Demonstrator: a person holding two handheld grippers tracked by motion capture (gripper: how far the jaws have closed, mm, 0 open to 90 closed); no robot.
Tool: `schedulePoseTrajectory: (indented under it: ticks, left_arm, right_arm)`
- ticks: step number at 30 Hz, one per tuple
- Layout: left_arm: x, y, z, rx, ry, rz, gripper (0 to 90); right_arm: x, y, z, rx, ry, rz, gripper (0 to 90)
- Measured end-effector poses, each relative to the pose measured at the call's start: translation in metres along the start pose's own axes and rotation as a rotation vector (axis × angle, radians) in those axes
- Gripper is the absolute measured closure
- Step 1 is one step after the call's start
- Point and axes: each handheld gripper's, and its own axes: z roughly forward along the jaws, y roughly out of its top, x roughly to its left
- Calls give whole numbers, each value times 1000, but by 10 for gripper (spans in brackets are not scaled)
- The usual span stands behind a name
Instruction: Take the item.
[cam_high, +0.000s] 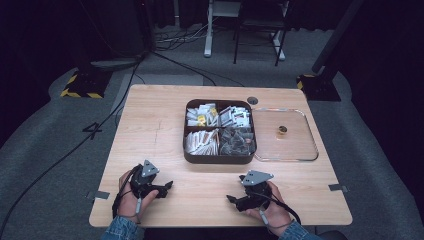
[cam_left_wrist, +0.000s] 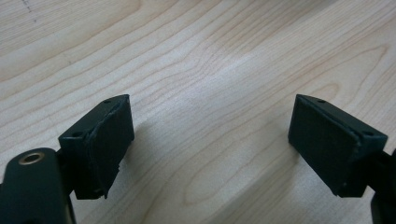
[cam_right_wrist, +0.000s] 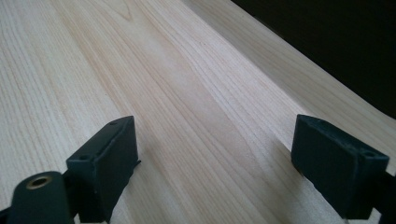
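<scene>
Compartment box (cam_high: 219, 157) is sitting a little toward the far edge of the table (cam_high: 150, 130), roughly centred between its left and right edges, and we are taking it as the thing in hand. It is a dark, rounded tray split into four cells, each packed with small packets (sachets, we are guessing; print too small to read). Its clear lid (cam_high: 285, 135) is lying flat just beside the box, on the side toward the table's right edge, with a small brass-coloured knob (cam_high: 282, 130) at its middle.

We are holding the left gripper (cam_high: 167, 186) near the front edge, left of centre, and the right gripper (cam_high: 231, 199) near the front edge, right of centre. Both are resting low over bare wood. In each gripper view the jaws are standing wide apart with nothing between them.

Key relation: the box is lying forward of both grippers, away from the front edge, between their two lines of reach. Its near wall is running parallel to the front edge. The two grippers are looking about equally close to the box, and the right one is nearer the lid, so we are judging the lid a right-hand job.
</scene>
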Motion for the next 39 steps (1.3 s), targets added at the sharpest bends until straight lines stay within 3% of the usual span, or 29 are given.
schedulePoseTrajectory:
  ticks: [15, 19, 23, 28, 34, 36, 38, 39]
  left_arm:
    - [1, 1, 1, -2, 1, 0, 148]
    - [2, 1, 1, -2, 10, -5, 159]
    - [4, 0, 0, -7, 13, -15, 172]
    - [8, 0, 0, -7, 8, -2, 177]
    - [15, 5, 0, 5, 4, 2, 254]
    - [17, 9, 0, 20, 24, 11, 291]
    - [16, 10, -4, -18, 45, 21, 363]
    - [16, 12, -6, -43, 33, 12, 371]
  right_arm:
    - [0, 0, 0, 1, -1, 1, 145]
    - [-1, 0, 0, -4, -2, 8, 175]
    - [-1, 1, 0, -18, 2, -24, 223]
    - [-4, 2, 1, -14, 4, 1, 227]
    - [-3, 4, -1, 4, -3, 10, 314]
    - [-2, 4, -3, 15, -16, 23, 333]
    - [-1, 7, -3, 33, -25, 32, 355]
    - [-1, 8, -3, 44, -34, 38, 360]
